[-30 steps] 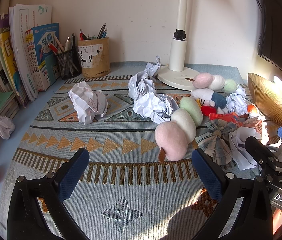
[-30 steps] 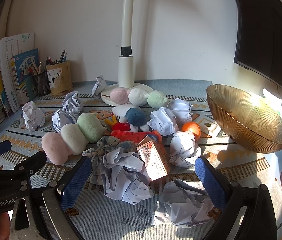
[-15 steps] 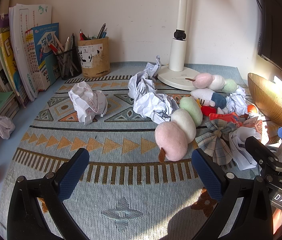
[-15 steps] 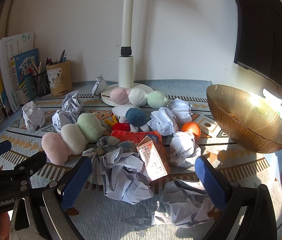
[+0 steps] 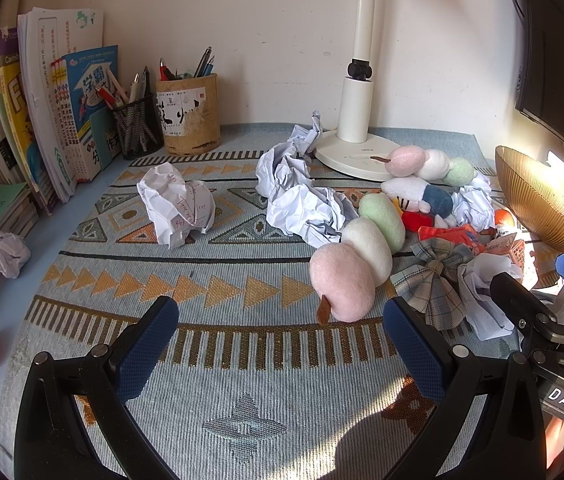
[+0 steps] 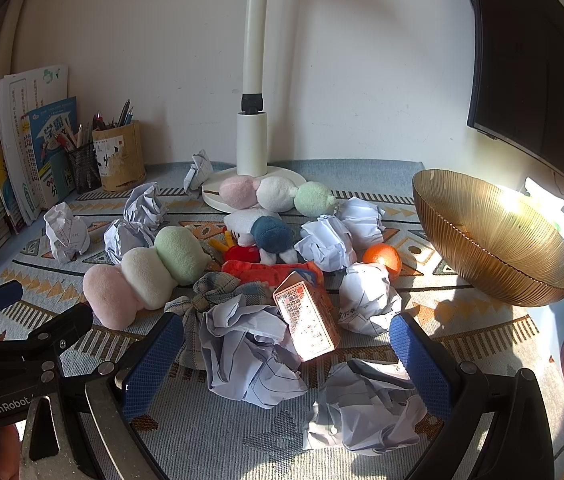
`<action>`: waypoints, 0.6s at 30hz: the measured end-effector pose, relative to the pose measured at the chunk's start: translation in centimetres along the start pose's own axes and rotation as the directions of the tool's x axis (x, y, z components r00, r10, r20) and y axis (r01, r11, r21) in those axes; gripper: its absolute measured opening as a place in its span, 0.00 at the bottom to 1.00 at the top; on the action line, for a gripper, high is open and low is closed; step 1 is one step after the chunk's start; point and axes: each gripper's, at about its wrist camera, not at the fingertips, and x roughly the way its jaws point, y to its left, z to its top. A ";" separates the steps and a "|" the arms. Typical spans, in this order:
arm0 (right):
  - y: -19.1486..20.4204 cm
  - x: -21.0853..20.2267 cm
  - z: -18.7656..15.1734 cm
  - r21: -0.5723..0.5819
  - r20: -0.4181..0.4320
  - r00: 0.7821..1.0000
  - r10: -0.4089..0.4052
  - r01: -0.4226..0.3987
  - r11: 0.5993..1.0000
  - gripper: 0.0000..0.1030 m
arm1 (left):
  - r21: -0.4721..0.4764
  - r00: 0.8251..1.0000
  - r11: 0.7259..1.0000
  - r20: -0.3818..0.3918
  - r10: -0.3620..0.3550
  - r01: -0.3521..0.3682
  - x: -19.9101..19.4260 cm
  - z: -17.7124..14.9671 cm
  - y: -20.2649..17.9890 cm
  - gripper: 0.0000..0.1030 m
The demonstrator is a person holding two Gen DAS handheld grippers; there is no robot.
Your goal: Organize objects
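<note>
Over the mat's [image 5: 218,360] near edge, both grippers, left [image 5: 282,348] and right [image 6: 287,364], hang spread, holding nothing; paper balls [image 6: 250,356] and plush toys [image 6: 146,272] crowd the mat's middle beside the bowl [image 6: 493,240].

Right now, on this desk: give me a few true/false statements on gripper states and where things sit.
1. Both the left gripper and the right gripper are open and hold nothing. True.
2. The gold bowl stands upright on its base. False: it is tipped onto its side.
3. A crumpled paper ball lies on the mat between the right gripper's fingers. True.
4. The orange carton stands inside the bowl. False: it leans among the papers on the mat.
5. Pens stand in the mesh cup. True.
</note>
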 end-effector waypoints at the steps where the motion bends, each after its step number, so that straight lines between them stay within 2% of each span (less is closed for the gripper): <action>1: 0.0 -0.1 0.0 0.000 0.004 1.000 0.000 0.000 1.000 1.00 | 0.001 1.000 1.000 0.003 0.000 0.000 -0.1 0.0 0.0 0.99; 4: 0.0 -0.7 0.1 -0.002 0.030 0.999 0.015 -0.015 1.000 1.00 | 0.000 1.000 1.000 0.025 0.010 -0.010 -0.9 -0.3 0.3 0.99; 8: 0.4 -1.6 0.1 -0.026 0.024 0.994 0.109 -0.108 0.994 1.00 | -0.061 0.999 0.998 0.038 0.004 -0.001 -4.1 -1.5 2.9 0.99; 10: 1.3 -2.2 -0.1 -0.024 0.003 0.987 0.163 -0.162 0.986 1.00 | -0.084 0.998 0.996 0.053 0.030 -0.026 -6.2 -2.5 5.3 0.99; 14: 5.1 -3.5 0.6 -0.058 -0.042 0.962 0.271 -0.273 0.960 1.00 | -0.095 0.984 0.981 0.028 0.174 -0.170 -8.8 -3.9 10.6 0.99; 16: 7.4 -3.7 1.3 -0.078 -0.071 0.947 0.313 -0.318 0.945 1.00 | -0.092 0.967 0.963 -0.009 0.253 -0.253 -9.1 -4.5 13.3 0.99; 18: 9.9 -3.8 2.3 -0.092 -0.101 0.922 0.374 -0.383 0.919 0.99 | -0.104 0.947 0.941 -0.039 0.320 -0.322 -9.0 -5.1 16.0 0.99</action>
